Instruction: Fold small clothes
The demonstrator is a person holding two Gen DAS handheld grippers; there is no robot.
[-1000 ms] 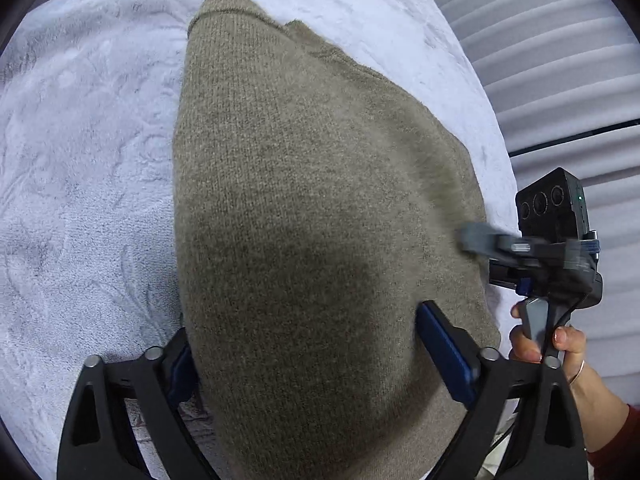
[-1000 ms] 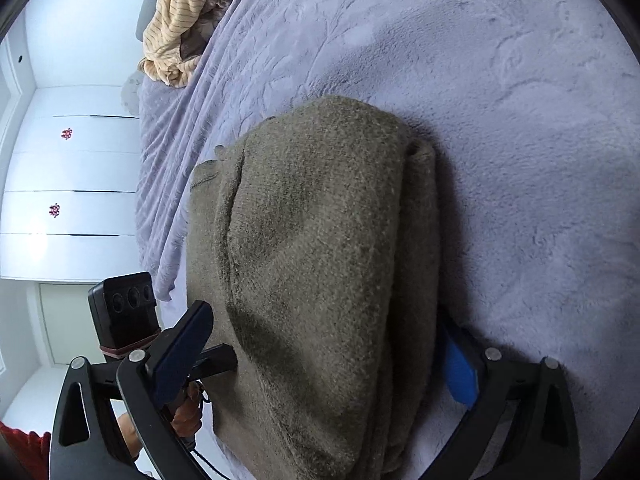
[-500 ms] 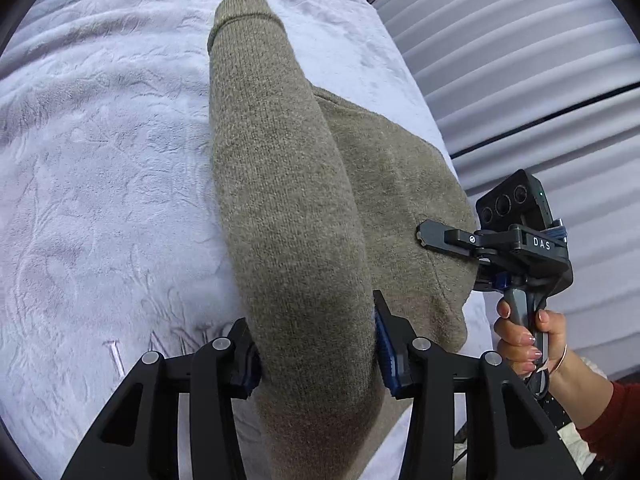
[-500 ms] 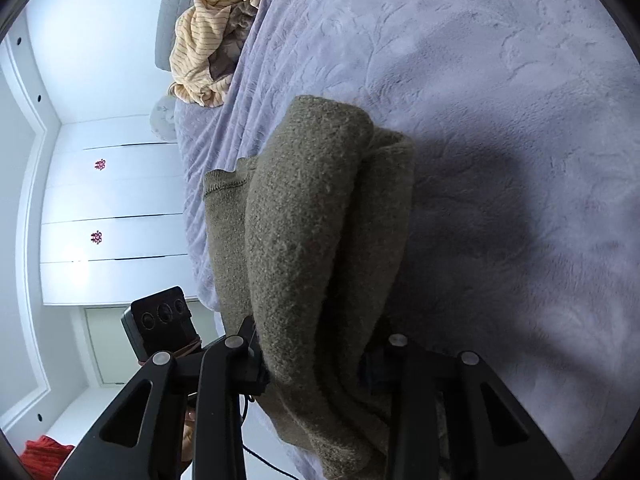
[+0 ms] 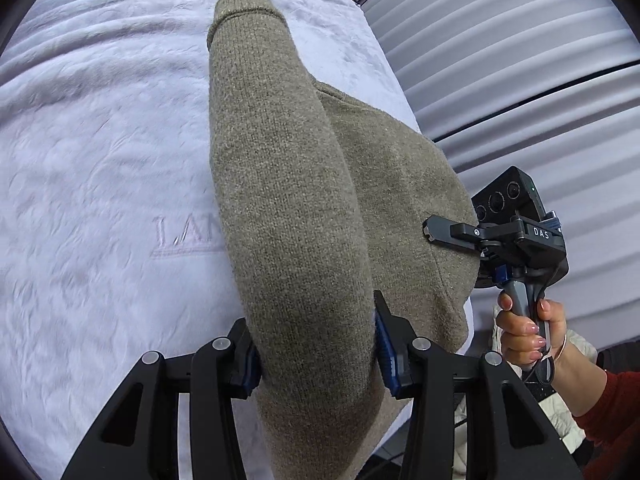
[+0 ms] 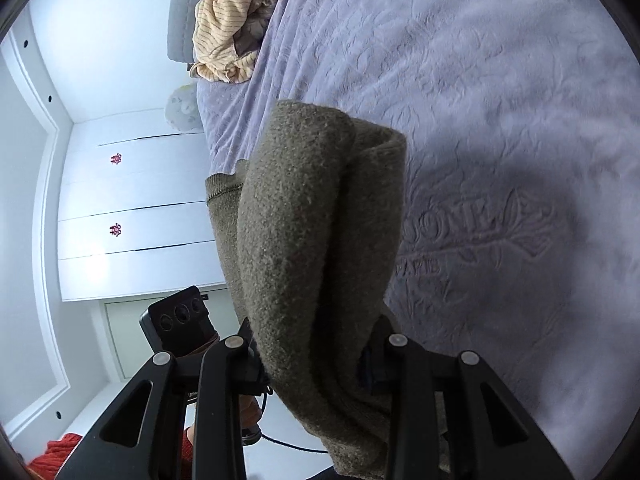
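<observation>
A: Comparing with a second ago, the olive knit sweater [image 5: 288, 216] lay broad and flat between wide-spread jaws; both claws have since drawn in on it, and it now stands bunched into a thick ridge lifted above the lavender bedspread [image 5: 100, 128].

B: More of the bedspread shows beside the sweater than before, too, including embossed lettering just left of the ridge.

A: The sweater is a coarse, olive-brown knit, folded over itself in several layers, with a ribbed cuff or hem at its far end. Its right part hangs lower, toward the bed's edge.

B: The left gripper [image 5: 316, 352] is partly drawn in, its blue pads pressing both sides of the sweater's near end.

A: The right gripper [image 6: 316, 356] likewise pinches the sweater's stacked layers; in the left view it sits at the sweater's right edge, held by a hand [image 5: 528, 328] with a red sleeve.

B: A striped yellow garment [image 6: 232, 32] lies well beyond the sweater, at the bedspread's far end.
</observation>
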